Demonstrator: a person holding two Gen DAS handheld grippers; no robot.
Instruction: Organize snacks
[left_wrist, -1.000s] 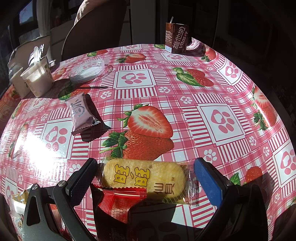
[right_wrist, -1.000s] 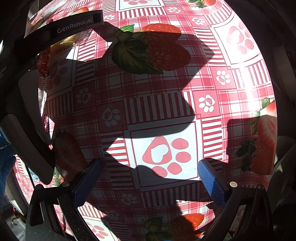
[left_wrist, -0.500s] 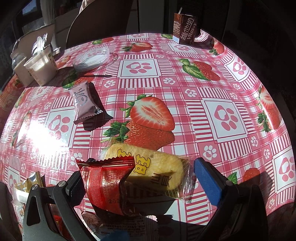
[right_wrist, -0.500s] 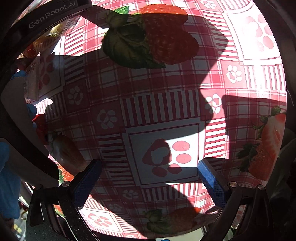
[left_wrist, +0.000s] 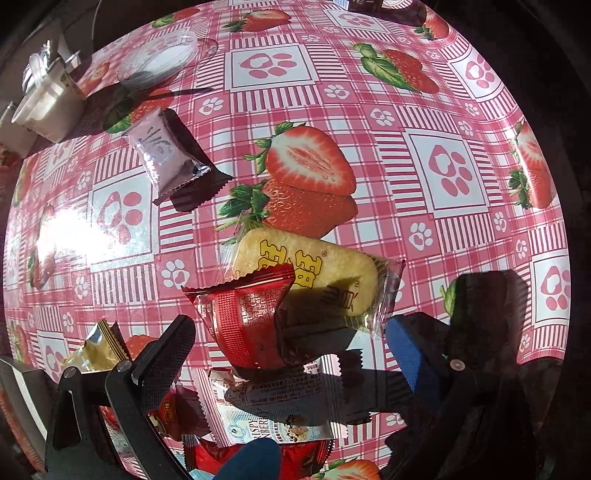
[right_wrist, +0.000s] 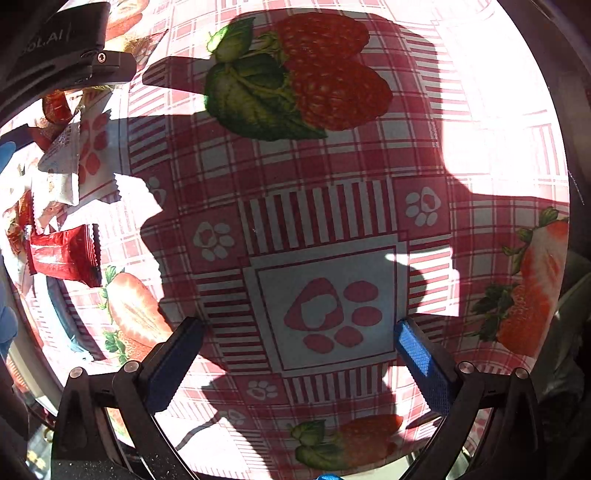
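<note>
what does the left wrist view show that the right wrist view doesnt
Only the left wrist view shows the yellow rice cracker packet with a red packet overlapping its near end, the pink packet farther off, a white cup and a clear lid.

Only the right wrist view shows the right hand-held gripper, open over a bare paw-print square, nothing between its fingers.

Both show the strawberry tablecloth and the snack pile by the open left hand-held gripper.

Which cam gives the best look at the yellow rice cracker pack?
Left wrist. The yellow rice cracker pack lies in full sun just ahead of the open left gripper, with only its near corner covered by a red snack packet. The right wrist view shows only the tablecloth and other wrappers at its left edge.
</note>
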